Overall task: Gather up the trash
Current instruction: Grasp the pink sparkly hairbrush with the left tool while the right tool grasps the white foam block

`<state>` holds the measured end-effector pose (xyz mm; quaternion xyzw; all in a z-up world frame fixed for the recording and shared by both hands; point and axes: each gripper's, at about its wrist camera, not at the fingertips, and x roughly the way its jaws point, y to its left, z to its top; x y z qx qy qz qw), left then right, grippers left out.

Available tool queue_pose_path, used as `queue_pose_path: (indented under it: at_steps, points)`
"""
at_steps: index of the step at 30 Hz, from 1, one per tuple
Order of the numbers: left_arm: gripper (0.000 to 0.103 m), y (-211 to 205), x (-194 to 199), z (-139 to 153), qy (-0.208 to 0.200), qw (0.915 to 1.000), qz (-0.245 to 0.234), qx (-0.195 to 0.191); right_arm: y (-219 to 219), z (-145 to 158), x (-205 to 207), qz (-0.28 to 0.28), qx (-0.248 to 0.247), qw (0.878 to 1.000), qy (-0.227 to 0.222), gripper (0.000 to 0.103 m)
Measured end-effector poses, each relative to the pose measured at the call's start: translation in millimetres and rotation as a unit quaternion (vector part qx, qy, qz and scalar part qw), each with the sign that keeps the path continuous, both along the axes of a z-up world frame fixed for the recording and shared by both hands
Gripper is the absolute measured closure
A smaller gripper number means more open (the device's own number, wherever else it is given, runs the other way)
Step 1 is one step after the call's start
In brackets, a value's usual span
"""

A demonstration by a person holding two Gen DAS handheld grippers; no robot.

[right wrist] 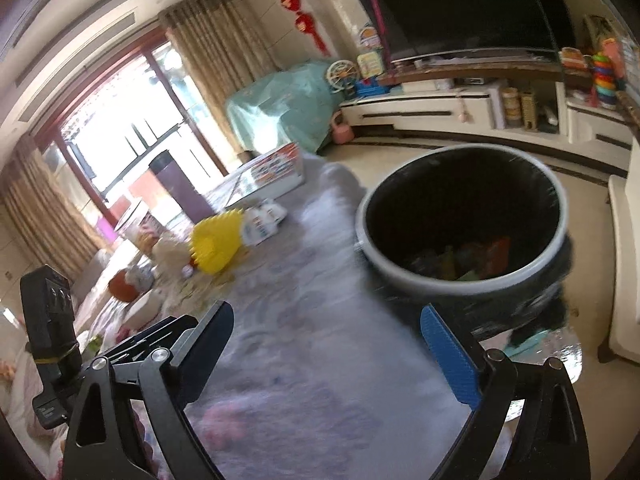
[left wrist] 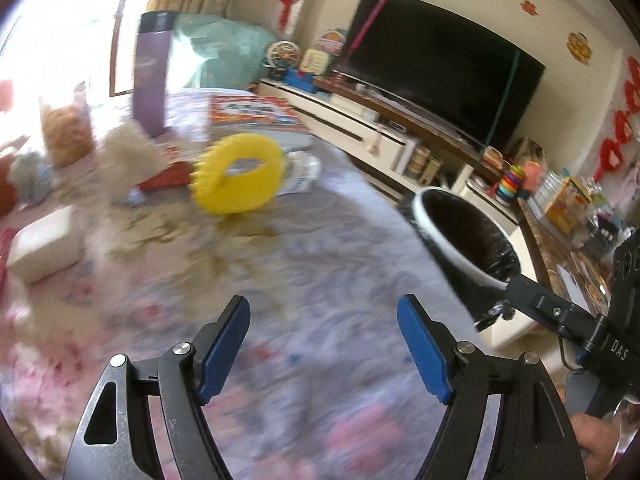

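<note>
A white trash bin (left wrist: 468,240) with a black liner stands beside the table's right edge. In the right wrist view the bin (right wrist: 464,276) holds several colourful scraps. My left gripper (left wrist: 324,324) is open and empty above the floral tablecloth (left wrist: 320,248). My right gripper (right wrist: 326,332) is open and empty, just left of the bin. A crumpled white wrapper (left wrist: 302,172) lies behind a yellow toothed ring (left wrist: 236,174). Crumpled white paper (left wrist: 124,160) lies left of the ring. The ring (right wrist: 216,246) and wrapper (right wrist: 262,220) also show in the right wrist view.
A purple bottle (left wrist: 150,76), a colourful box (left wrist: 256,116), a white block (left wrist: 44,244) and a snack jar (left wrist: 66,128) stand on the table. A TV (left wrist: 444,60) on a long cabinet (left wrist: 360,120) lines the far wall. The other gripper's body (left wrist: 580,320) is at right.
</note>
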<state>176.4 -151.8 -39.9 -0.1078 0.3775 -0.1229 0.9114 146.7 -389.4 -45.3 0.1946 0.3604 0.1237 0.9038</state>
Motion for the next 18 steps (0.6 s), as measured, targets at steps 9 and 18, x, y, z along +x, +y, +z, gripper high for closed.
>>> queue_pose_path:
  at_steps: [9,18]
  points:
    - [0.027,52.1,-43.0,-0.8,0.012,0.9984,0.054,0.009,53.5,-8.7,-2.7,0.049,-0.001,0.999,0.009,0.007]
    - [0.027,102.1,-80.2,4.4,0.017,0.9942,0.105,0.013,108.5,-15.2,-4.5,0.114,-0.013,0.993,0.013,0.007]
